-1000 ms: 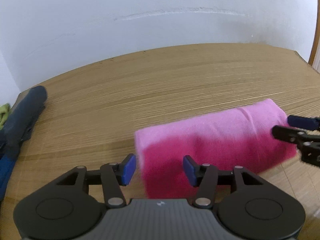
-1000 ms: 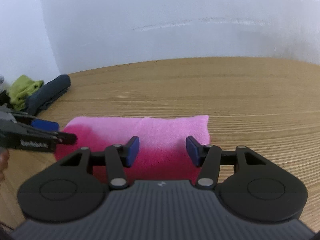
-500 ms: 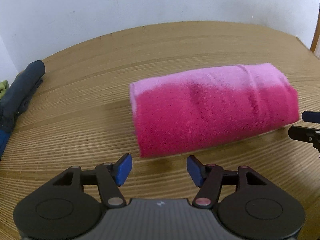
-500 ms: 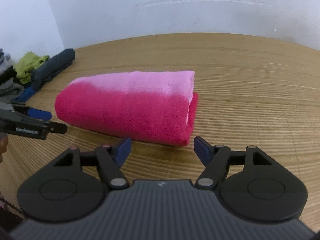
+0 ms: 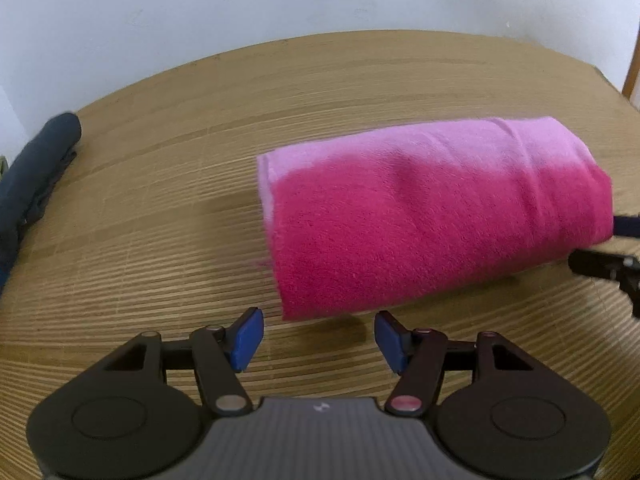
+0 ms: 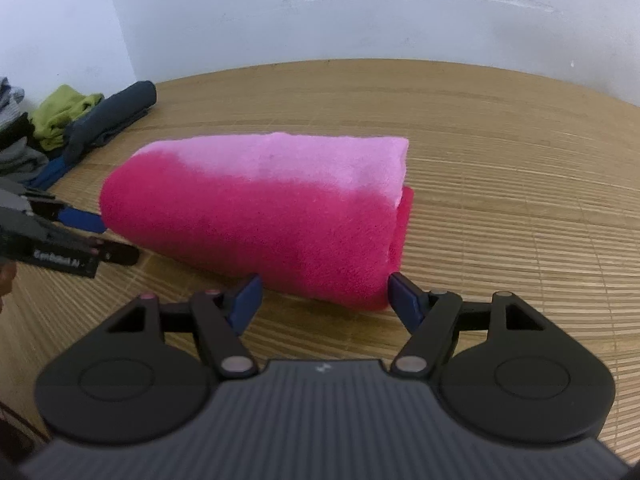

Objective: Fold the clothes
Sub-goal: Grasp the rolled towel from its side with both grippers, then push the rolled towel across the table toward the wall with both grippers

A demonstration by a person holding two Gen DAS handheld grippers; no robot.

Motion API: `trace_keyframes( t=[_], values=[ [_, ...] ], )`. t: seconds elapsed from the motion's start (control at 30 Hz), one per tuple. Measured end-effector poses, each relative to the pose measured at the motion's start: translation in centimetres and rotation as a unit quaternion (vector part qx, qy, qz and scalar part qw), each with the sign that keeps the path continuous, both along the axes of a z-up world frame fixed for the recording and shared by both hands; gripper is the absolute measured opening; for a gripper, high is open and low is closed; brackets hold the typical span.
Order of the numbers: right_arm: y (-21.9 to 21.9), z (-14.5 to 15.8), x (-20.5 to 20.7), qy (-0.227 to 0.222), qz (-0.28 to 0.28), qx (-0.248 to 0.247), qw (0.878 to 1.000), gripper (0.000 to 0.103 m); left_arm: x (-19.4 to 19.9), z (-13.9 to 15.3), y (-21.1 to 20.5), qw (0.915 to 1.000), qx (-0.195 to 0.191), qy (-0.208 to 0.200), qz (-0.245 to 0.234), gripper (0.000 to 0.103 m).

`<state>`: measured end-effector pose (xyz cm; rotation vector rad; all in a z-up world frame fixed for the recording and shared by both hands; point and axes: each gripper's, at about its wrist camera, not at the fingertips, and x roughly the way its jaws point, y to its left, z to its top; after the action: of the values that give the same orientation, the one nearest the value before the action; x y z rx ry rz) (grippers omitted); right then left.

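A pink towel (image 5: pixel 436 216), folded into a thick bundle with a paler top layer, lies on the slatted wooden table (image 5: pixel 160 240). My left gripper (image 5: pixel 320 332) stands open just short of the towel's near left corner, with nothing between its blue pads. In the right wrist view the towel (image 6: pixel 272 216) shows its folded end on the right. My right gripper (image 6: pixel 325 294) is open, its pads flanking the near right corner without pressing on it. Each gripper shows in the other's view: the right gripper (image 5: pixel 618 246) at the towel's right end, the left gripper (image 6: pixel 104 238) at its left end.
A rolled dark navy garment (image 6: pixel 112 116) lies at the table's far left, also seen in the left wrist view (image 5: pixel 36 168). A green cloth (image 6: pixel 64 114) and grey clothes (image 6: pixel 12 120) are piled beside it. A white wall (image 6: pixel 360 20) backs the table.
Both grippers have widened their jaws, drawn back off the towel and sunk towards the table. The towel, earlier between the pads, now lies ahead of them.
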<state>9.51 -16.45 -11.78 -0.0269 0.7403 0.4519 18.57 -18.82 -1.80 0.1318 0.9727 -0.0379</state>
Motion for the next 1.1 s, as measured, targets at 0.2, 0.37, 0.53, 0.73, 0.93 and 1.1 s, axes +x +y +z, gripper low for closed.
trace_keyframes(
  t=[0.2,0.37,0.53,0.73,0.93,1.1],
  values=[
    [0.5,-0.1,0.3,-0.002,-0.005,-0.008,1.000,0.072,0.6,-0.2,0.5,0.9998,-0.003,-0.001,-0.021,0.065],
    [1.0,-0.4,1.2,-0.005,0.006,-0.022,1.000,0.072,1.6,-0.9,0.4,0.9994,0.004,0.002,-0.033,0.066],
    [1.8,-1.2,2.4,-0.007,0.023,-0.032,0.999,0.072,2.5,-1.2,-0.3,0.9984,0.008,-0.012,-0.054,0.065],
    [2.4,-1.4,3.7,-0.019,0.023,-0.018,0.999,0.072,3.9,-1.2,-0.8,0.9972,0.023,-0.027,-0.067,0.060],
    [2.9,-1.1,6.1,-0.020,0.030,-0.033,0.999,0.071,7.3,-1.4,-0.5,0.9972,0.027,-0.028,-0.064,0.061],
    [3.9,-0.9,9.7,-0.032,0.031,-0.050,0.998,0.071,12.1,-1.5,-0.3,0.9972,0.033,-0.039,-0.055,0.061]
  ],
)
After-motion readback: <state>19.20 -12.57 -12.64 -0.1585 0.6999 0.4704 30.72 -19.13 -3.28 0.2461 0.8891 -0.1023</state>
